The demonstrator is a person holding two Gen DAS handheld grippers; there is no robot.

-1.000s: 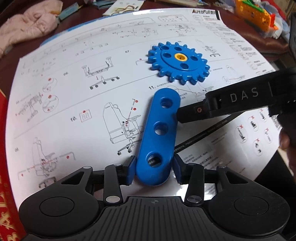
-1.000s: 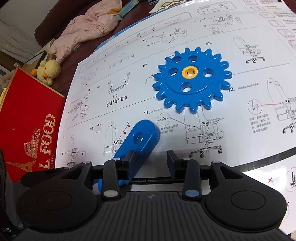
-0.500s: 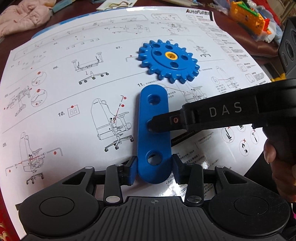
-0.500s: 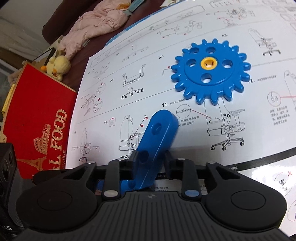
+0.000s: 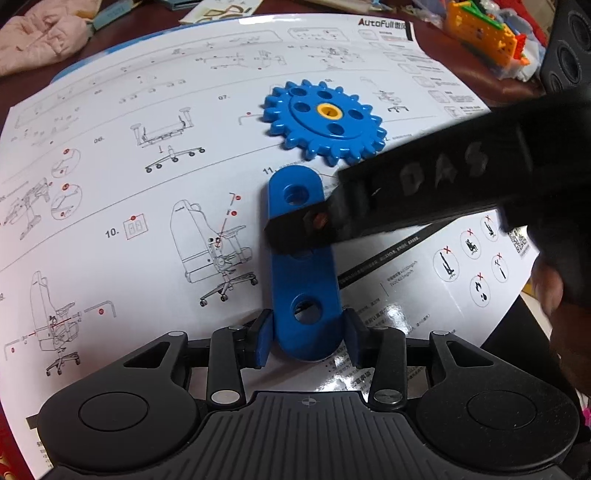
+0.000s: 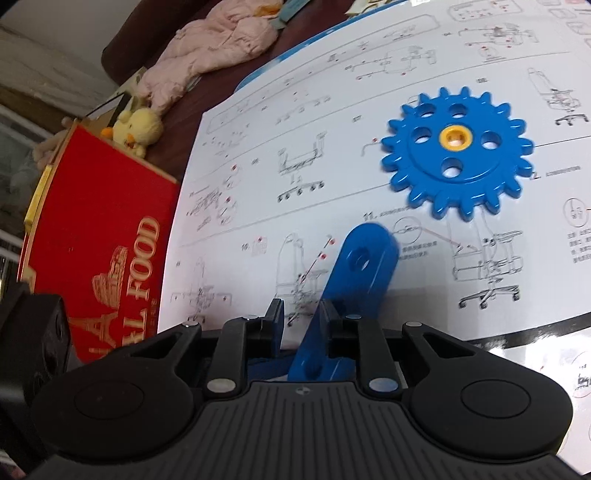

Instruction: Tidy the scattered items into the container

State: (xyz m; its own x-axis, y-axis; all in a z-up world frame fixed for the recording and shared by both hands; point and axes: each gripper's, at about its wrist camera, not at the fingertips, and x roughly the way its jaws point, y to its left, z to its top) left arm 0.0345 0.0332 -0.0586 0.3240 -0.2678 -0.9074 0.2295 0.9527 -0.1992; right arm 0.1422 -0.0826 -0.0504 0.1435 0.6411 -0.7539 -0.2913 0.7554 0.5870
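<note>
A blue flat bar with three holes (image 5: 303, 266) lies on a white instruction sheet (image 5: 147, 206). My left gripper (image 5: 306, 341) has its fingers on both sides of the bar's near end, a small gap showing on the left side. My right gripper (image 6: 301, 326) reaches in from the right in the left wrist view (image 5: 295, 230) and clamps the bar's middle; in the right wrist view the bar (image 6: 354, 280) stands tilted between its fingers. A blue toothed gear with a yellow hub (image 5: 325, 122) (image 6: 458, 153) lies flat beyond the bar.
A red box printed "FOOD" (image 6: 96, 251) stands left of the sheet, with a yellow plush duck (image 6: 138, 129) and pink cloth (image 6: 207, 51) behind it. Colourful toy parts (image 5: 487, 33) lie at the far right. A dark speaker-like object (image 5: 569, 55) stands at the right edge.
My right gripper has moved left over the bar and closed on its middle. The bar has tilted up in the right wrist view. The left gripper stays at the bar's near end.
</note>
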